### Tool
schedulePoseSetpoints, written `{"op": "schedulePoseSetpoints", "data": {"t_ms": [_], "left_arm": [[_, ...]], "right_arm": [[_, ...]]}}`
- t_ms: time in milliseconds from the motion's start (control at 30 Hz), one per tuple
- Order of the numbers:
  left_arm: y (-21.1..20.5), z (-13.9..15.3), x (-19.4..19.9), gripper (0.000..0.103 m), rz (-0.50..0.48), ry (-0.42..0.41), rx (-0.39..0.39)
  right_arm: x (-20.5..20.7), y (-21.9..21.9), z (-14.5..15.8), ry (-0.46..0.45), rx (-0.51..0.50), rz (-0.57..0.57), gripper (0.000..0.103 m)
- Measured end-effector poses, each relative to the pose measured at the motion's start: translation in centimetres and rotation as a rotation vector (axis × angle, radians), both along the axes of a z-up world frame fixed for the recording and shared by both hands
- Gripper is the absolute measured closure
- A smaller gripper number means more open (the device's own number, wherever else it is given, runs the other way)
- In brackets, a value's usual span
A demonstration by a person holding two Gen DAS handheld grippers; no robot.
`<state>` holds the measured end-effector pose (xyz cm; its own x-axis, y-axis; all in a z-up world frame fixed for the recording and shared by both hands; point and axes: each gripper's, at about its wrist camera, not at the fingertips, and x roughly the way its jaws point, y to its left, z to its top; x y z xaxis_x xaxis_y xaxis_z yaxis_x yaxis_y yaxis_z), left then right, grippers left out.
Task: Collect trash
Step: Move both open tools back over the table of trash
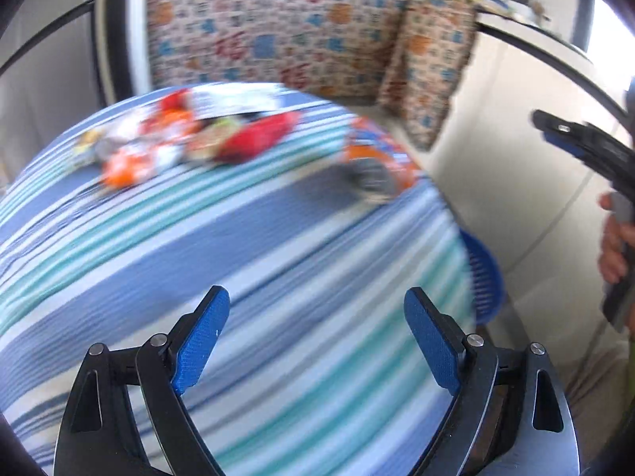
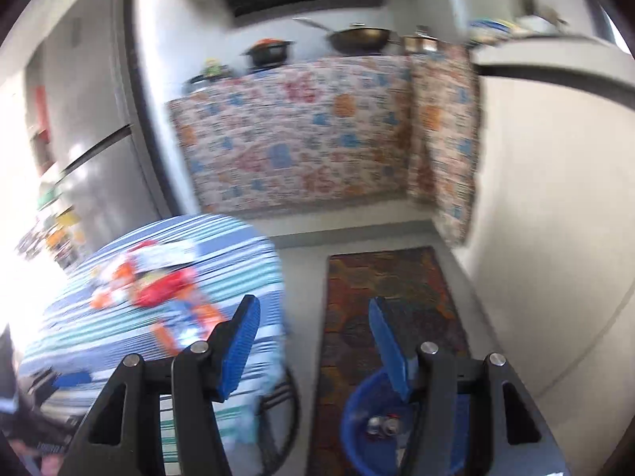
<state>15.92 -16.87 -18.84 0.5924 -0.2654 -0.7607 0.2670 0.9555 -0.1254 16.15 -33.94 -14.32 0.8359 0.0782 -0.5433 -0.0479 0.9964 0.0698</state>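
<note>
Both claws are spread and carry nothing: the left gripper (image 1: 316,341) hangs over the striped table (image 1: 278,277), the right gripper (image 2: 313,341) above the blue bin (image 2: 369,428) beside that table, probably the drop point. The wrappers (image 1: 190,135) lie heaped at the table's far side, one orange-blue packet (image 1: 377,158) apart at its right edge, nearest the bin.

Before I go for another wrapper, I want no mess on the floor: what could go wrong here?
1. The orange-blue wrapper lies at the edge of the table; a nudge could push it off.
2. The blue bin stands on the floor beside the table, partly hidden behind the right gripper, so a drop may miss it.
3. Both views are blurred, so the left gripper could misjudge the pile.
</note>
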Motion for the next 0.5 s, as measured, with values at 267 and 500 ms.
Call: {"op": "schedulePoseSetpoints", "data": {"t_ms": [267, 500], "left_arm": [[9.8, -2.1, 2.3, 0.012, 0.121, 0.036, 0.036], [12.1, -3.2, 5.5, 0.01, 0.065, 0.042, 0.063]], "right_arm": [[0.7, 15.9, -6.7, 0.231, -0.051, 0.329, 0.044], [2.4, 20.6, -10.8, 0.315, -0.152, 0.369, 0.044]]}}
